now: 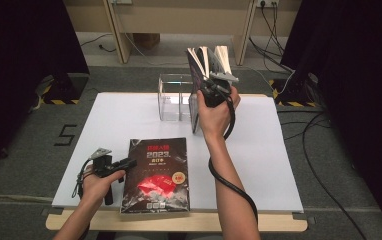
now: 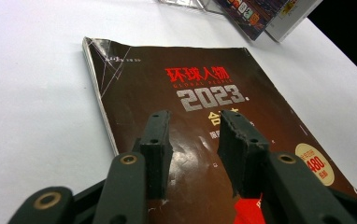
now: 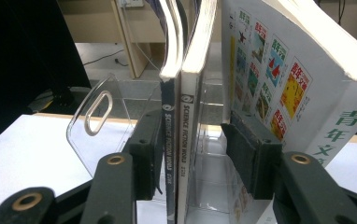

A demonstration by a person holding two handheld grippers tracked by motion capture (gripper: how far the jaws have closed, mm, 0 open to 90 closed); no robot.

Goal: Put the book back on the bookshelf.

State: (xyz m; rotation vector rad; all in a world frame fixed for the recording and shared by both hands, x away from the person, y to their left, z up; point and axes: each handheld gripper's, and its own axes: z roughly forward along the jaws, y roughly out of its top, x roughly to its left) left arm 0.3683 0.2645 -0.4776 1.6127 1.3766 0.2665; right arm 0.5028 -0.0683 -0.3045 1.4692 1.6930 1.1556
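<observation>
Overhead, the high view shows the right gripper (image 1: pixel 210 80) holding a cluster of upright magazines (image 1: pixel 201 70) at the worktop's (image 1: pixel 279 170) far edge, beside a clear acrylic holder (image 1: pixel 171 97). The left gripper (image 1: pixel 124 164) rests near the front edge, at the left side of a dark 2023 magazine (image 1: pixel 156 175) lying flat.

Along the left gripper view, the jaws stand released just above that magazine's (image 2: pixel 204 93) cover, gripping nothing.

Along the right gripper view, the jaws bracket two Science Fiction World magazines (image 3: pixel 179 121) and a thick white volume (image 3: pixel 289 79); whether the pads press, I cannot tell.
</observation>
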